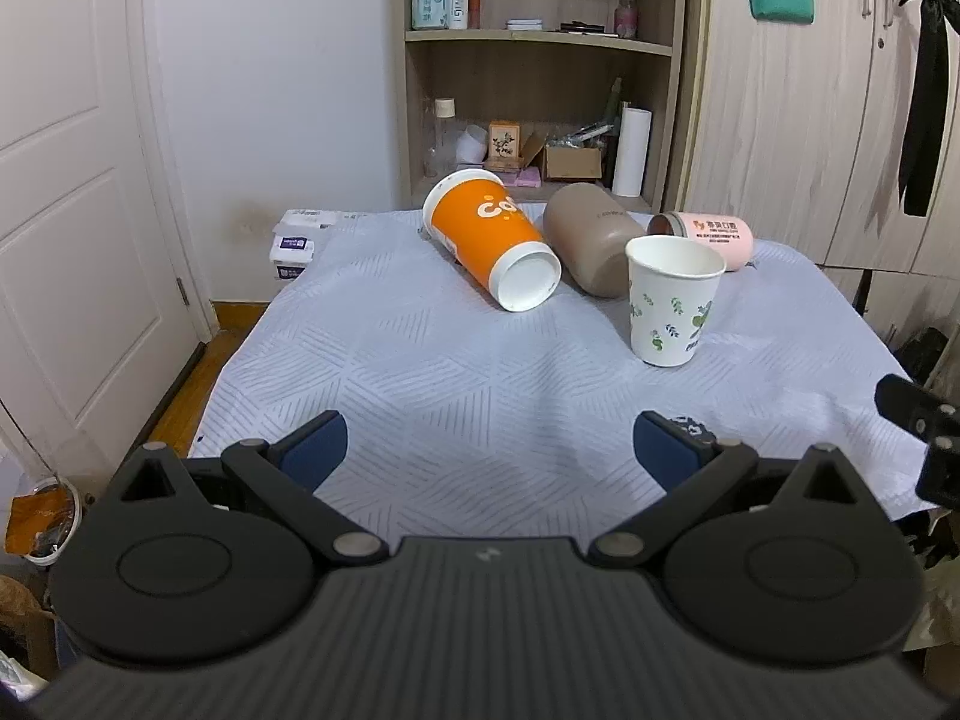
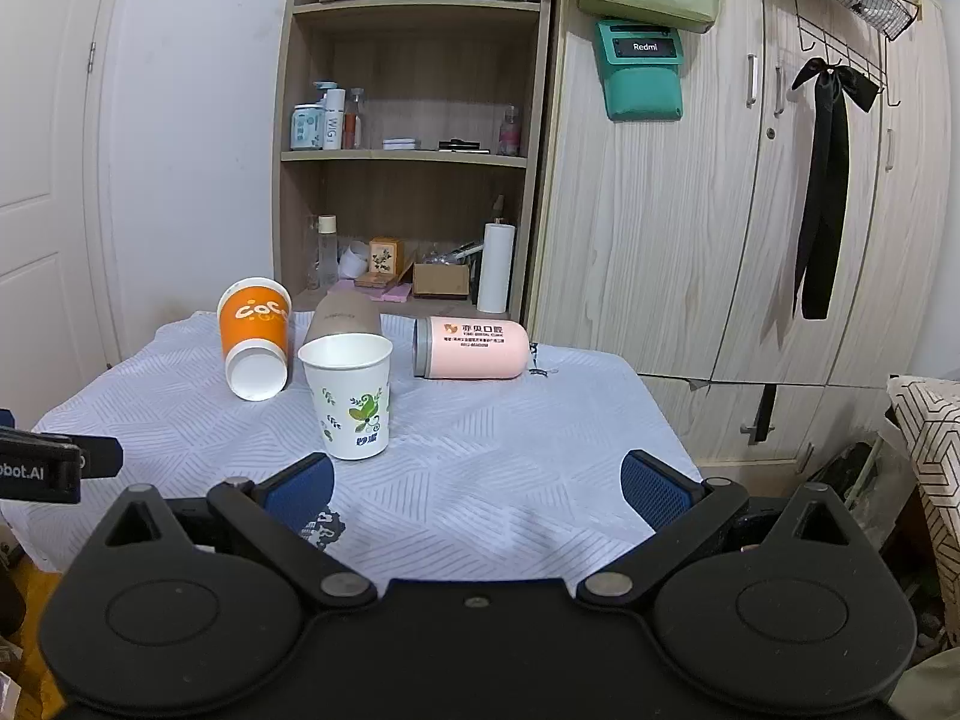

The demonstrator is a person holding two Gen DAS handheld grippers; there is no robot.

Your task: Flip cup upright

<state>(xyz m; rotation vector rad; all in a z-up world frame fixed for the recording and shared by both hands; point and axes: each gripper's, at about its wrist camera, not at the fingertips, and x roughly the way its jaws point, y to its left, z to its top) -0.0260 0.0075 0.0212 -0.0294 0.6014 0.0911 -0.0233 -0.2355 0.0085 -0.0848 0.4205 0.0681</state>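
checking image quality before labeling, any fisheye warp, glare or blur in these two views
Left wrist view: strong fisheye bend on the door frame and wardrobe; orange cup sharp, no glare. Right wrist view: same bowing at the edges, dark corners, floral paper cup crisp, soft even light with faint shadows on the cloth.

A white panelled door [image 1: 66,228] stands at the left, beside a plain white wall [image 1: 270,78]. Below it a strip of wooden floor [image 1: 198,378] shows. Behind the table stands an open wooden shelf unit [image 2: 414,156] with bottles and small boxes. To its right is a pale wood-grain wardrobe [image 2: 690,228]; a black ribbon [image 2: 825,192] hangs there, probably from a hook.
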